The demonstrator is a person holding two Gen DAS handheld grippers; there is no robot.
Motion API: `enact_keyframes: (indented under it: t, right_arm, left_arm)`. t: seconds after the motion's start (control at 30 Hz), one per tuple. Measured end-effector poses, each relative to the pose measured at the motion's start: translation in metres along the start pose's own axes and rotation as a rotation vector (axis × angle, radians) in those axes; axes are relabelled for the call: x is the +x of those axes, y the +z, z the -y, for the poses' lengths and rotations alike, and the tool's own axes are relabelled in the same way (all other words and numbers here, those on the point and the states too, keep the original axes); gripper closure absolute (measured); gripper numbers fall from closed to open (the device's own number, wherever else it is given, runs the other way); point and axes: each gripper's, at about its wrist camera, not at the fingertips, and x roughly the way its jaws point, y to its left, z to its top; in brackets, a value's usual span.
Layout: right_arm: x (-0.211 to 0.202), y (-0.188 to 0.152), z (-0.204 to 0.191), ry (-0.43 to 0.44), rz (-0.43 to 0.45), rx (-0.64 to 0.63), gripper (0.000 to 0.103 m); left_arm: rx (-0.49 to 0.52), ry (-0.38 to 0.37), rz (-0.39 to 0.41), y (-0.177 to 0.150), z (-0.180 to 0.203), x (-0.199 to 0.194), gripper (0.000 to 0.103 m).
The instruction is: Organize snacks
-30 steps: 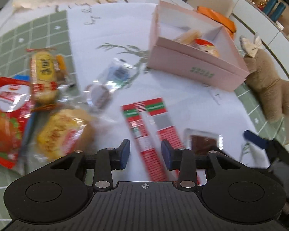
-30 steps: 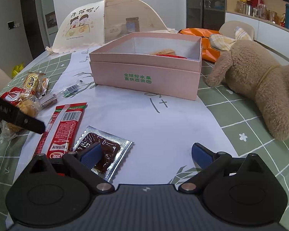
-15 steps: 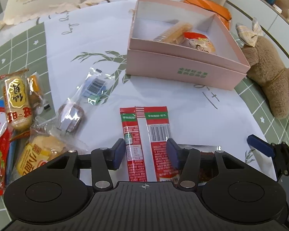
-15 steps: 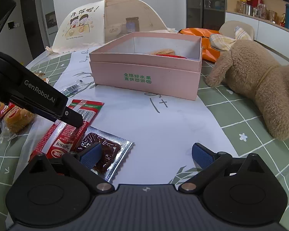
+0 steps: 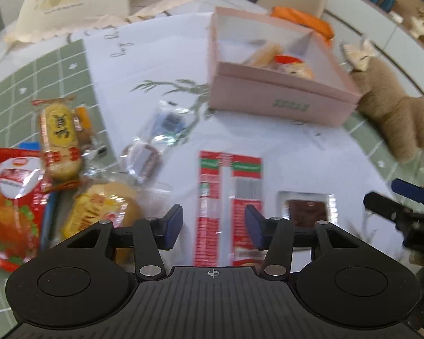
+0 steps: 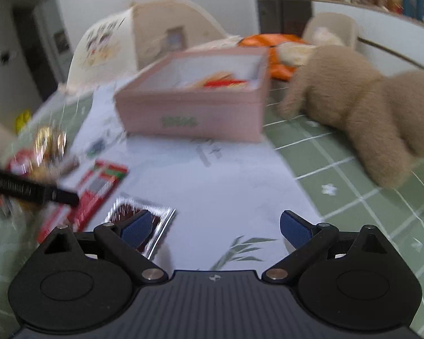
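A pink box [image 5: 279, 99] [image 6: 195, 113] with a few snacks inside stands on the white cloth. My left gripper [image 5: 213, 226] is open and empty, right over a pair of red sausage sticks [image 5: 229, 197] [image 6: 99, 186]. A foil pack with a dark snack [image 5: 305, 206] [image 6: 144, 220] lies beside them. My right gripper [image 6: 214, 226] is open and empty, its left finger over that foil pack. Loose snacks lie at left: a yellow cake [image 5: 60, 138], a bun pack [image 5: 99, 212], a red pouch [image 5: 8, 197] and a clear pack [image 5: 155, 144].
A brown plush toy [image 5: 395, 113] [image 6: 367, 113] lies right of the box. A mesh food cover [image 5: 76, 2] [image 6: 132, 39] stands at the back. An orange bag [image 5: 302, 19] lies behind the box. The table has a green checked cloth [image 6: 353, 197].
My left gripper has opened wider and dropped closer over the red sausage sticks. My right gripper has lifted and tilted a little; both views are blurred by motion.
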Motion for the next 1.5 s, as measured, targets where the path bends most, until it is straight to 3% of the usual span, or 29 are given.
enact_keyframes:
  t: [0.07,0.2,0.53,0.7,0.87,1.0,1.07,1.17,1.23,1.3,1.4,1.5]
  right_arm:
    - [-0.008,0.005,0.008,0.004,0.021,0.038,0.005]
    - [-0.01,0.003,0.01,0.008,0.019,0.046,0.005]
    - [0.0,-0.018,-0.027,0.052,-0.068,-0.115,0.005]
    - [-0.003,0.0,-0.048,0.061,-0.009,-0.179,0.005]
    - [0.025,0.04,-0.076,0.18,-0.022,-0.167,0.005]
    - [0.073,0.066,-0.118,0.253,-0.081,-0.17,0.015]
    - [0.097,0.073,-0.144,0.277,-0.117,-0.188,0.015]
    - [0.132,0.074,-0.182,0.24,-0.149,-0.263,0.017]
    - [0.148,0.07,-0.201,0.214,-0.162,-0.343,0.024]
    - [0.15,0.062,-0.21,0.194,-0.148,-0.415,0.026]
    - [0.141,0.055,-0.205,0.155,-0.144,-0.486,0.046]
    - [0.122,0.048,-0.185,0.164,-0.157,-0.522,0.05]
  left_arm:
    - [0.049,-0.007,-0.033,0.001,0.013,0.006,0.05]
    - [0.131,0.087,-0.051,-0.003,0.033,0.019,0.039]
    - [0.077,0.051,-0.023,0.003,0.018,0.021,0.04]
    - [0.033,0.034,-0.02,-0.028,0.005,-0.002,0.047]
    - [-0.066,0.042,-0.02,-0.069,-0.02,-0.032,0.047]
    - [-0.118,0.015,-0.029,-0.085,-0.033,-0.046,0.049]
    - [-0.127,0.017,-0.034,-0.09,-0.036,-0.05,0.063]
    - [-0.156,-0.008,-0.042,-0.096,-0.046,-0.054,0.068]
    - [-0.191,-0.017,-0.049,-0.098,-0.056,-0.057,0.069]
    - [-0.225,-0.01,-0.046,-0.1,-0.065,-0.06,0.069]
    - [-0.258,-0.012,-0.046,-0.101,-0.073,-0.061,0.073]
    - [-0.225,-0.042,-0.056,-0.097,-0.069,-0.057,0.073]
